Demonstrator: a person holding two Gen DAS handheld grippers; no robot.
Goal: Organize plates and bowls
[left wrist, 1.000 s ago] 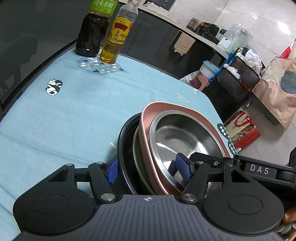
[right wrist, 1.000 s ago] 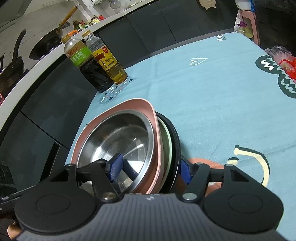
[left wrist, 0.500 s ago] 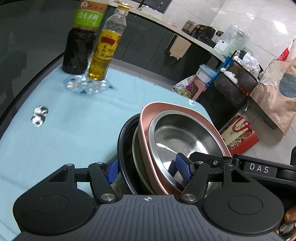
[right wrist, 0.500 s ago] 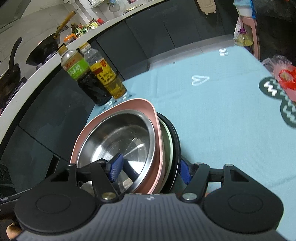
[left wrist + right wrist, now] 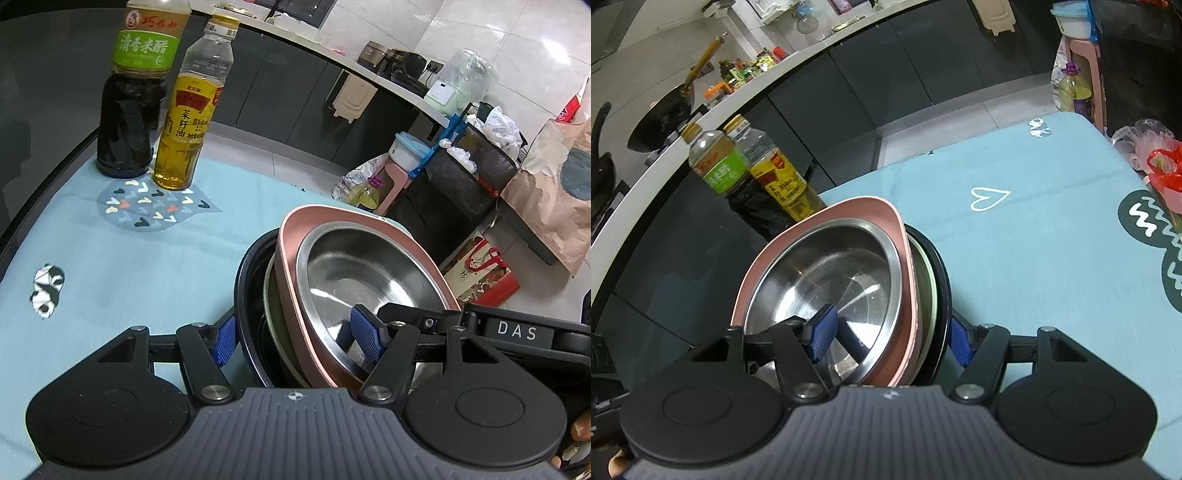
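Note:
A nested stack of dishes is held on edge above the table: a steel bowl [image 5: 362,273] inside a pink plate [image 5: 291,236], then a pale green dish [image 5: 271,295] and a black plate [image 5: 243,291]. My left gripper [image 5: 297,334] is shut on the whole stack, one blue pad inside the steel bowl, the other behind the black plate. My right gripper [image 5: 890,334] is shut on the same stack [image 5: 834,273] from the opposite side. Its black body shows in the left wrist view [image 5: 517,332].
The table has a light blue cloth [image 5: 110,266] with printed figures [image 5: 990,197]. A dark vinegar bottle [image 5: 133,96] and a yellow oil bottle [image 5: 188,122] stand at its far edge. Beyond are dark cabinets, a pink stool [image 5: 391,181], bags and a black bin [image 5: 469,166].
Both grippers have lifted the stack together and carried it toward the two bottles, which now look closer and larger. The grip on the stack is unchanged.

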